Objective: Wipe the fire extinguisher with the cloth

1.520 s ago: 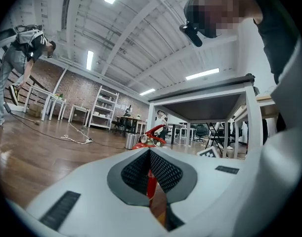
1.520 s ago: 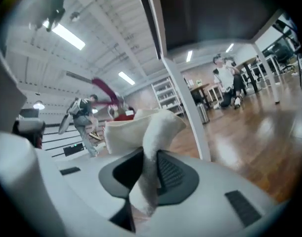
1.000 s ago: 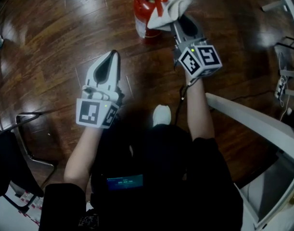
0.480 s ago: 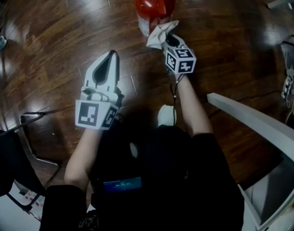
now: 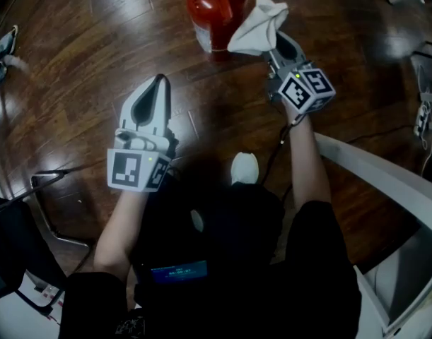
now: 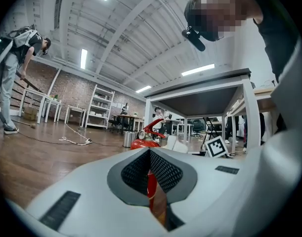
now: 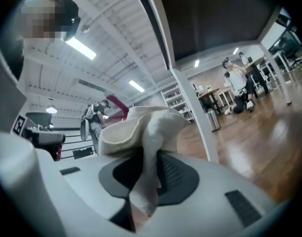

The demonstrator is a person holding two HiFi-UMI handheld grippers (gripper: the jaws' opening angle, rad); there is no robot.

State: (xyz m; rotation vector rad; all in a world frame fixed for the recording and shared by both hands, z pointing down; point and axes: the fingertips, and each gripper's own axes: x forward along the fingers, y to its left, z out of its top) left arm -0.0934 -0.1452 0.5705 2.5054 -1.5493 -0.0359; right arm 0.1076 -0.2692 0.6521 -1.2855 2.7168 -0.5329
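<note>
Red fire extinguisher [image 5: 216, 13] stands upright on wood floor [image 5: 81, 62], just beside white crumpled cloth [image 5: 258, 25], which bunches above the jaws of R hand-held gripper [image 5: 273, 37] clamping it; L hand-held gripper [image 5: 159, 82] jaws together, empty.

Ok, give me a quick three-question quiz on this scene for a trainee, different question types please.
1. True or false: the left gripper holds the cloth.
2. The fire extinguisher stands on: A a table, B the wooden floor, C a chair.
3. Fill in: the cloth is clamped in the ___ gripper.
Key: 1 false; 2 B; 3 the right gripper.
</note>
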